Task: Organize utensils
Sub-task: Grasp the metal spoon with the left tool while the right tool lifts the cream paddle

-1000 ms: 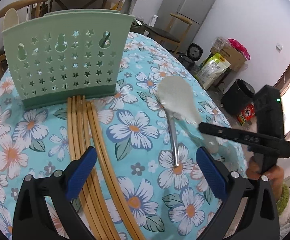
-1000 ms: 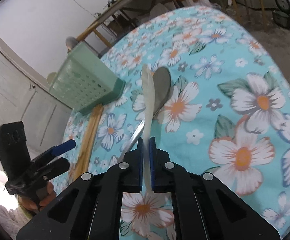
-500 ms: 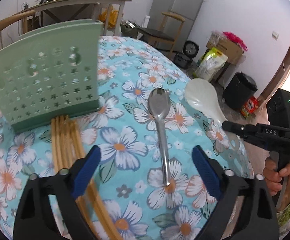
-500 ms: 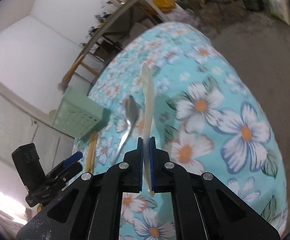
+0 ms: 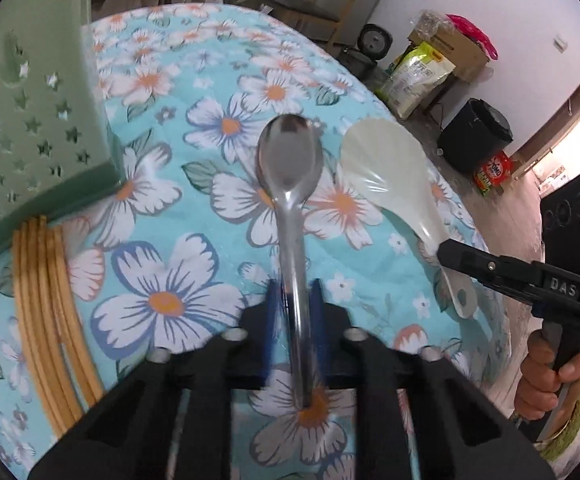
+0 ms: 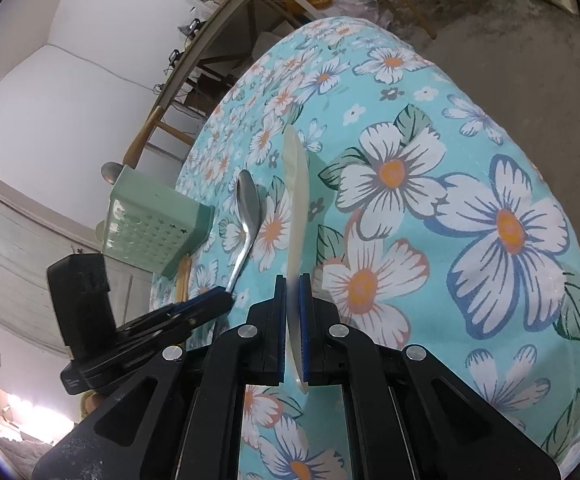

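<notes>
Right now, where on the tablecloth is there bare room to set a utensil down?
Free: the wide stretch of floral tablecloth right of the white rice paddle, out to the table edge. Crowded: the strip from the green utensil holder and chopsticks to the metal spoon.

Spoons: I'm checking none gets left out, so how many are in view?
3. The metal spoon lies on the floral tablecloth between the left gripper's pads. The white rice spoon is in the right gripper. One stands in the green holder; more may be hidden.
</notes>
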A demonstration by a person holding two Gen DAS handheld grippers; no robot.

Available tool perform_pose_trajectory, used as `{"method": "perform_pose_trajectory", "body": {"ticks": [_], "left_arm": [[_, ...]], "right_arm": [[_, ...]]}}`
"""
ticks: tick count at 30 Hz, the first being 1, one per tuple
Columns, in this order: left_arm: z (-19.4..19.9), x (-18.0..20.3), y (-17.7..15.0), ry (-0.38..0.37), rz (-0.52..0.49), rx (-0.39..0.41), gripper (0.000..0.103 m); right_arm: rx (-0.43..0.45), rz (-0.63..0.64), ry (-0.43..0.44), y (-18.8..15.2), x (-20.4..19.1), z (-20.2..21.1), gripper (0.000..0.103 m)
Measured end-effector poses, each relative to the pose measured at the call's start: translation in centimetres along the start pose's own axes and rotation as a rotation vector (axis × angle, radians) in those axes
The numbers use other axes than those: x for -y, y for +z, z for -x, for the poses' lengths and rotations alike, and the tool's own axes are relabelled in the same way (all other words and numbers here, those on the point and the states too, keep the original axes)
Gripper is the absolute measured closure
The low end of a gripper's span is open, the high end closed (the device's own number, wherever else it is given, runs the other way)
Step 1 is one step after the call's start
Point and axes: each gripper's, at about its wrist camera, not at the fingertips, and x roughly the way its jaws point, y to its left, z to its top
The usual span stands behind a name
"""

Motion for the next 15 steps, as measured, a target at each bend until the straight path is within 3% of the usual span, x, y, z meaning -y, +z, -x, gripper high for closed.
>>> {"method": "perform_pose_trajectory", "body": {"ticks": [7, 12, 15], "left_arm": [[2.7, -1.8, -1.8, -0.011, 0.133, 0.076, 0.093], [6.0, -2.6, -5.3, 0.062, 0.22, 0.111, 0.093], [6.8, -2.7, -7.4, 0.099, 0.278, 0.1, 0.092]], "right_arm": [[-0.048, 0.019, 0.059, -0.3, -0.9, -0.8, 0.099], [-0.152, 0.041, 0.11, -1.7, -2.0, -1.9, 0.099], [-0.207, 0.077, 0.094, -2.8, -2.7, -2.1, 0.099]]}}
